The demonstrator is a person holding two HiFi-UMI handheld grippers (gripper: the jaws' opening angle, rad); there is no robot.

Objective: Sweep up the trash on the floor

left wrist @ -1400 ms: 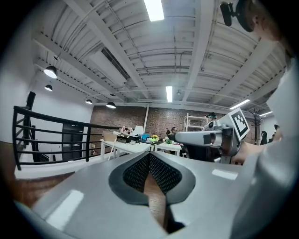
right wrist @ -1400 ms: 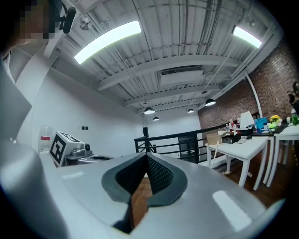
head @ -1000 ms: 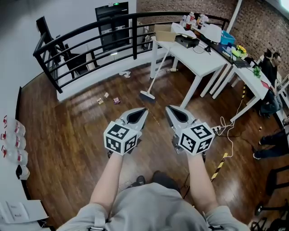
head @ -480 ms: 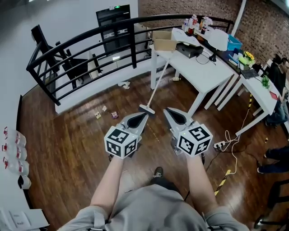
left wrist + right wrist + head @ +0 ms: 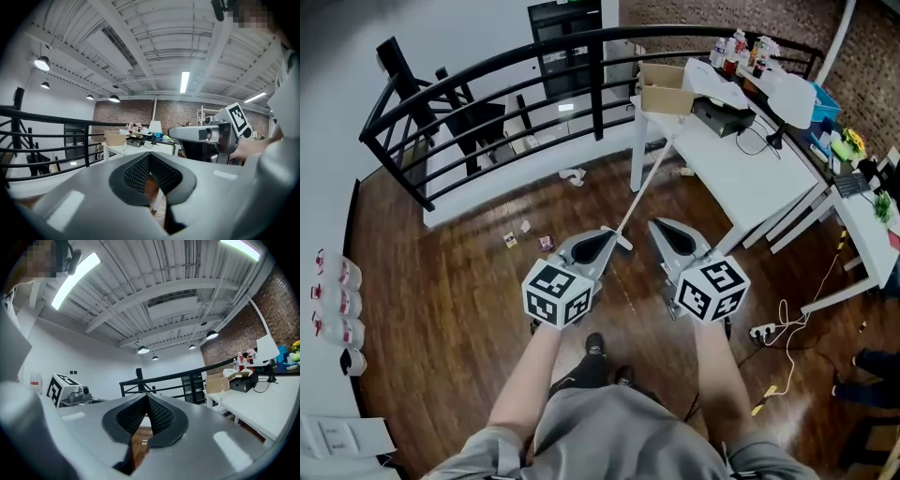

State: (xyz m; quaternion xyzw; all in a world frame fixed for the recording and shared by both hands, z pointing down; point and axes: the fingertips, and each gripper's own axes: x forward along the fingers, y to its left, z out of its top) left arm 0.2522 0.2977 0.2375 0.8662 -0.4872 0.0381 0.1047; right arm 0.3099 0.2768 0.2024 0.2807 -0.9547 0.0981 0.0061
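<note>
Wood floor (image 5: pixel 441 272) bears small trash scraps (image 5: pixel 546 243) just left of the broom (image 5: pixel 643 190), which leans on the white table (image 5: pixel 741 178); nearer, left gripper (image 5: pixel 605 232) and right gripper (image 5: pixel 655 224) hover, jaws together, empty.

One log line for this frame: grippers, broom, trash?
left gripper: shut, empty | right gripper: shut, empty | broom: leaning on white table, untouched | trash: scattered on floor, unswept

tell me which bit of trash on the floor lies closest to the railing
The crumpled white piece, alone beside the railing's base; the three smaller scraps lie together farther out on the floor.
</note>
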